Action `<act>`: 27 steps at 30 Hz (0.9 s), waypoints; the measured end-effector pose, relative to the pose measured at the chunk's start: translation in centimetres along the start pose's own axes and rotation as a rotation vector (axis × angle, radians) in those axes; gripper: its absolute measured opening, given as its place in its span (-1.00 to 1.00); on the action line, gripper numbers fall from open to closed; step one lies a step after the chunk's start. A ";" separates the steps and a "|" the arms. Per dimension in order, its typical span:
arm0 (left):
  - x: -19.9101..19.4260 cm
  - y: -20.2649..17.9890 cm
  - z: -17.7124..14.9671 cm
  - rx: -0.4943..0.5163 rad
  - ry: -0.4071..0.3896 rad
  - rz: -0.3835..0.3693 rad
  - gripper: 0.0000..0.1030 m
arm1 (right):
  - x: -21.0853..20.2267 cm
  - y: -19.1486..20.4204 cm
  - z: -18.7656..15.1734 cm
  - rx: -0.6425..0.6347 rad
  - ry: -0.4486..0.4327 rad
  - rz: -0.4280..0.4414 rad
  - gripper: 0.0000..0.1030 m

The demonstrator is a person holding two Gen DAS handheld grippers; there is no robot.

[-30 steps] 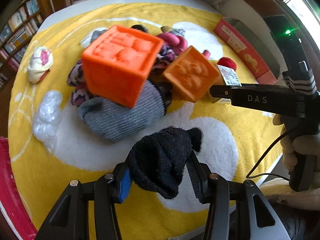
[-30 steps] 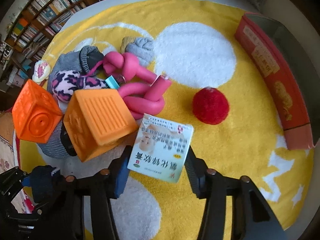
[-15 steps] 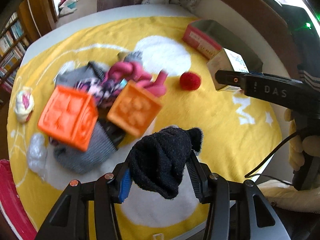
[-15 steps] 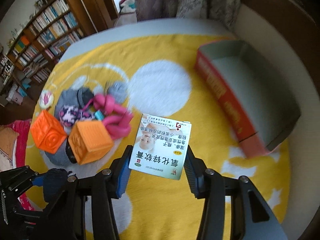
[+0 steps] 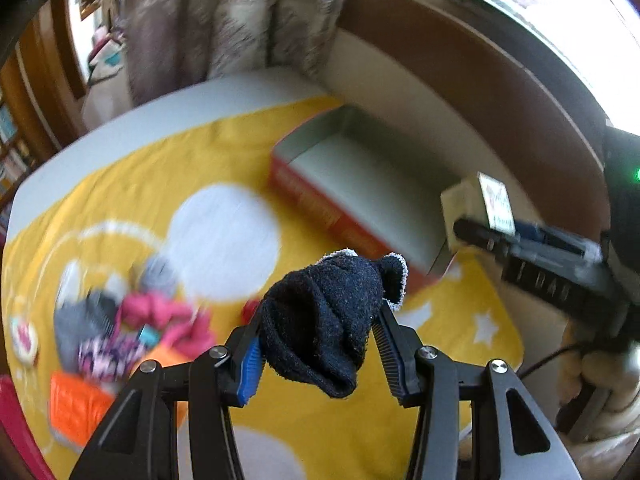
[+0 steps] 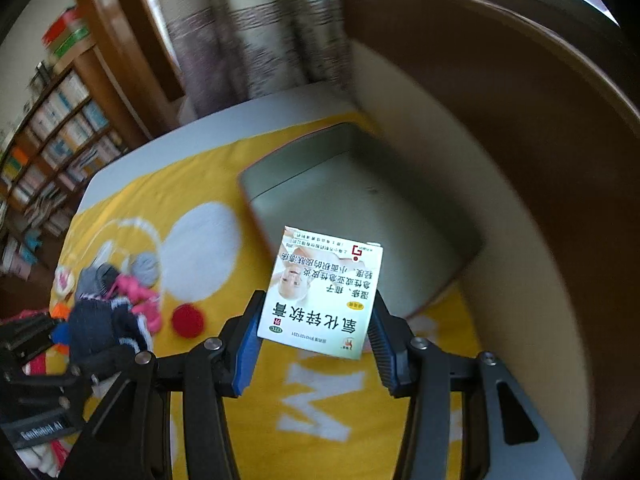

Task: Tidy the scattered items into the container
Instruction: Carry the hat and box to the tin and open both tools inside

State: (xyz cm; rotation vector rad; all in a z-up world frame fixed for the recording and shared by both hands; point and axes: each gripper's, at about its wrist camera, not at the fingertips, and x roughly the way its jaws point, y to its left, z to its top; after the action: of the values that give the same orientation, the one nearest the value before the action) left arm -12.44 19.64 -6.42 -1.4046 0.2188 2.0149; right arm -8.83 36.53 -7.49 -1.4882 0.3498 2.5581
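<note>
— What has changed since a second ago?

— Both hand-held grippers have lifted away from the pile of toys and swung toward the red container (image 5: 320, 208), which now fills the middle of each view instead of sitting at the edge.

— What is the left hand-held gripper (image 5: 320, 344) carrying?

— A dark navy sock (image 5: 328, 320), bunched and pinched between its fingers, held in the air on the near side of the red container.

— And the right one?

— The right hand-held gripper (image 6: 316, 340) clamps a white medicine box (image 6: 324, 292) with a baby's face and Chinese print. In the left wrist view the box hangs over the near right corner of the red container, whose grey inside is bare.

— What is left behind?

— Well to the left of the red container, on the yellow blanket (image 6: 192, 184), lie a red pom-pom ball (image 6: 188, 320), a pink knotted toy (image 5: 160, 312), grey socks (image 6: 144, 268) and an orange block (image 5: 76, 408). The frames are motion-blurred, so finer detail there is lost.
</note>
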 end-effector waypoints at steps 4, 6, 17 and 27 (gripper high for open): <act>0.8 -2.2 3.2 0.032 -0.026 -0.003 -0.01 | 0.1 -1.7 0.7 0.017 -0.020 0.000 0.02; 1.4 -3.0 4.5 0.043 -0.035 0.001 -0.01 | 0.1 -2.1 1.1 0.016 -0.033 -0.003 0.02; 4.1 -5.3 9.7 0.054 -0.060 0.017 0.00 | 1.5 -3.9 2.7 0.018 -0.064 0.015 0.02; 5.7 -4.8 11.2 0.004 -0.044 0.007 0.63 | 2.8 -5.1 2.7 0.051 -0.036 0.050 0.40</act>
State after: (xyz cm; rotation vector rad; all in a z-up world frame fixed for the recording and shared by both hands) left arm -19.36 31.16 -5.77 -1.3578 0.2083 2.0473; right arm -11.14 42.25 -9.28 -1.4317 0.4492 2.5901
